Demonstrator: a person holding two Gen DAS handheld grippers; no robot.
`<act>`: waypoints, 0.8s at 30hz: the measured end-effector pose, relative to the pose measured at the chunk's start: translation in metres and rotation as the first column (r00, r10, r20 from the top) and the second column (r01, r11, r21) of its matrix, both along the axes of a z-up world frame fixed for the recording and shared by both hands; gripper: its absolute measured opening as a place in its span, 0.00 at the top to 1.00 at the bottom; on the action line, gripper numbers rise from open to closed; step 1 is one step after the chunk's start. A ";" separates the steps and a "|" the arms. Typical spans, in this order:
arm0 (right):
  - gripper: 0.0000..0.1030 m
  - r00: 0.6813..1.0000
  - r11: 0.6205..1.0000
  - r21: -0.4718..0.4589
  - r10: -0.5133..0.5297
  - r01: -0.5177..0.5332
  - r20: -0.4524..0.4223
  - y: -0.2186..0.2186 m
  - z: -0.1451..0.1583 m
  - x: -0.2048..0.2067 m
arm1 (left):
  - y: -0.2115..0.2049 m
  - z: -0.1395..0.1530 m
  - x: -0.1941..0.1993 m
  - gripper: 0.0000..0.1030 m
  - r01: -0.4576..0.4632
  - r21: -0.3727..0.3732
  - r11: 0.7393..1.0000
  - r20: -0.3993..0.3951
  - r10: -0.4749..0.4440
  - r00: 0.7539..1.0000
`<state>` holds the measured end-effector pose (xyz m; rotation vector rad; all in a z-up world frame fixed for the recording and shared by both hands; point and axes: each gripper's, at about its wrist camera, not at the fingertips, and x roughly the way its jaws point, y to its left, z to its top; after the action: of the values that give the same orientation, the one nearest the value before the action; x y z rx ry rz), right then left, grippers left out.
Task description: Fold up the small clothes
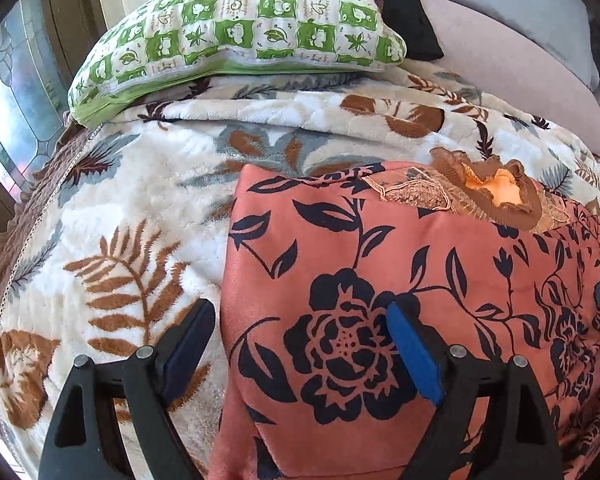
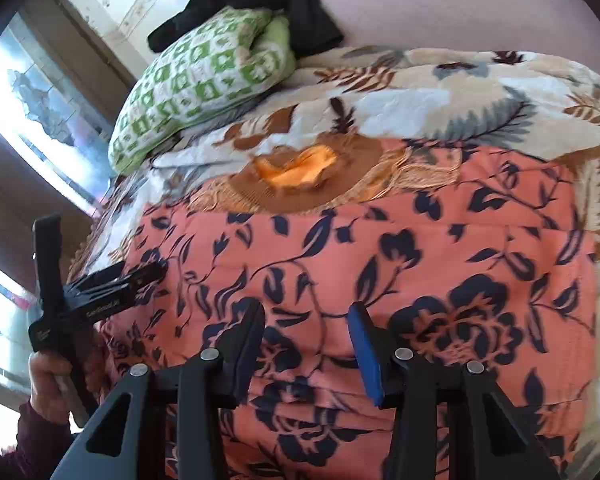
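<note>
A salmon-coloured garment with a dark floral print point(image 1: 400, 280) lies spread on a leaf-patterned blanket point(image 1: 140, 200). Its brown embroidered neckline with orange lining point(image 1: 496, 188) points to the far side. My left gripper point(image 1: 300, 328) is open and empty, straddling the garment's left edge. My right gripper point(image 2: 308, 332) is open and empty just above the garment point(image 2: 380, 260), near its lower middle. The neckline also shows in the right wrist view point(image 2: 296, 172). The left gripper point(image 2: 140, 276), held by a hand, appears at the garment's left edge in the right wrist view.
A green and white checked pillow point(image 1: 240, 28) lies at the far end of the bed, with a black cloth point(image 1: 404, 12) behind it. A pink cushion point(image 1: 520, 68) sits at the far right. A window point(image 1: 16, 92) is on the left.
</note>
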<state>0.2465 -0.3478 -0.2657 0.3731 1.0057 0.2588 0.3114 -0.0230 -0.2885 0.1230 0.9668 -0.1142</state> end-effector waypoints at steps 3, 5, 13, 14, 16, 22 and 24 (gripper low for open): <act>0.54 0.989 0.989 -0.034 -0.144 0.144 0.014 -0.033 0.006 0.000 | -0.009 0.009 -0.007 0.15 0.045 0.003 0.999 0.052 -0.046 0.998; 0.54 0.970 0.965 -0.095 -0.244 0.244 0.006 -0.052 0.004 0.000 | -0.017 0.014 -0.013 0.15 0.088 0.004 0.996 0.081 -0.088 0.993; 0.56 0.944 0.939 -0.140 -0.325 0.315 -0.055 -0.078 -0.009 0.002 | -0.045 -0.005 -0.021 0.13 0.199 0.103 0.975 0.019 -0.202 0.979; 0.56 0.948 0.944 -0.118 -0.316 0.309 -0.047 -0.076 -0.008 0.001 | -0.044 -0.004 -0.021 0.13 0.197 0.091 0.976 0.014 -0.199 0.980; 0.56 0.957 0.956 -0.068 -0.287 0.284 -0.042 -0.070 -0.005 0.000 | -0.039 0.002 -0.022 0.13 0.188 0.034 0.982 0.029 -0.189 0.982; 0.55 0.991 0.991 -0.004 -0.130 0.130 0.003 -0.025 0.003 -0.003 | -0.038 0.011 -0.024 0.13 0.208 -0.062 0.976 0.034 -0.206 0.978; 0.55 0.997 0.998 0.001 -0.068 0.068 -0.022 -0.009 -0.003 -0.002 | -0.044 0.000 -0.023 0.13 0.216 -0.022 0.976 -0.008 -0.217 0.976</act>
<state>0.2444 -0.3565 -0.2692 0.4115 1.0127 0.1944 0.2887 -0.0675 -0.2889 0.2084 0.9602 -0.3259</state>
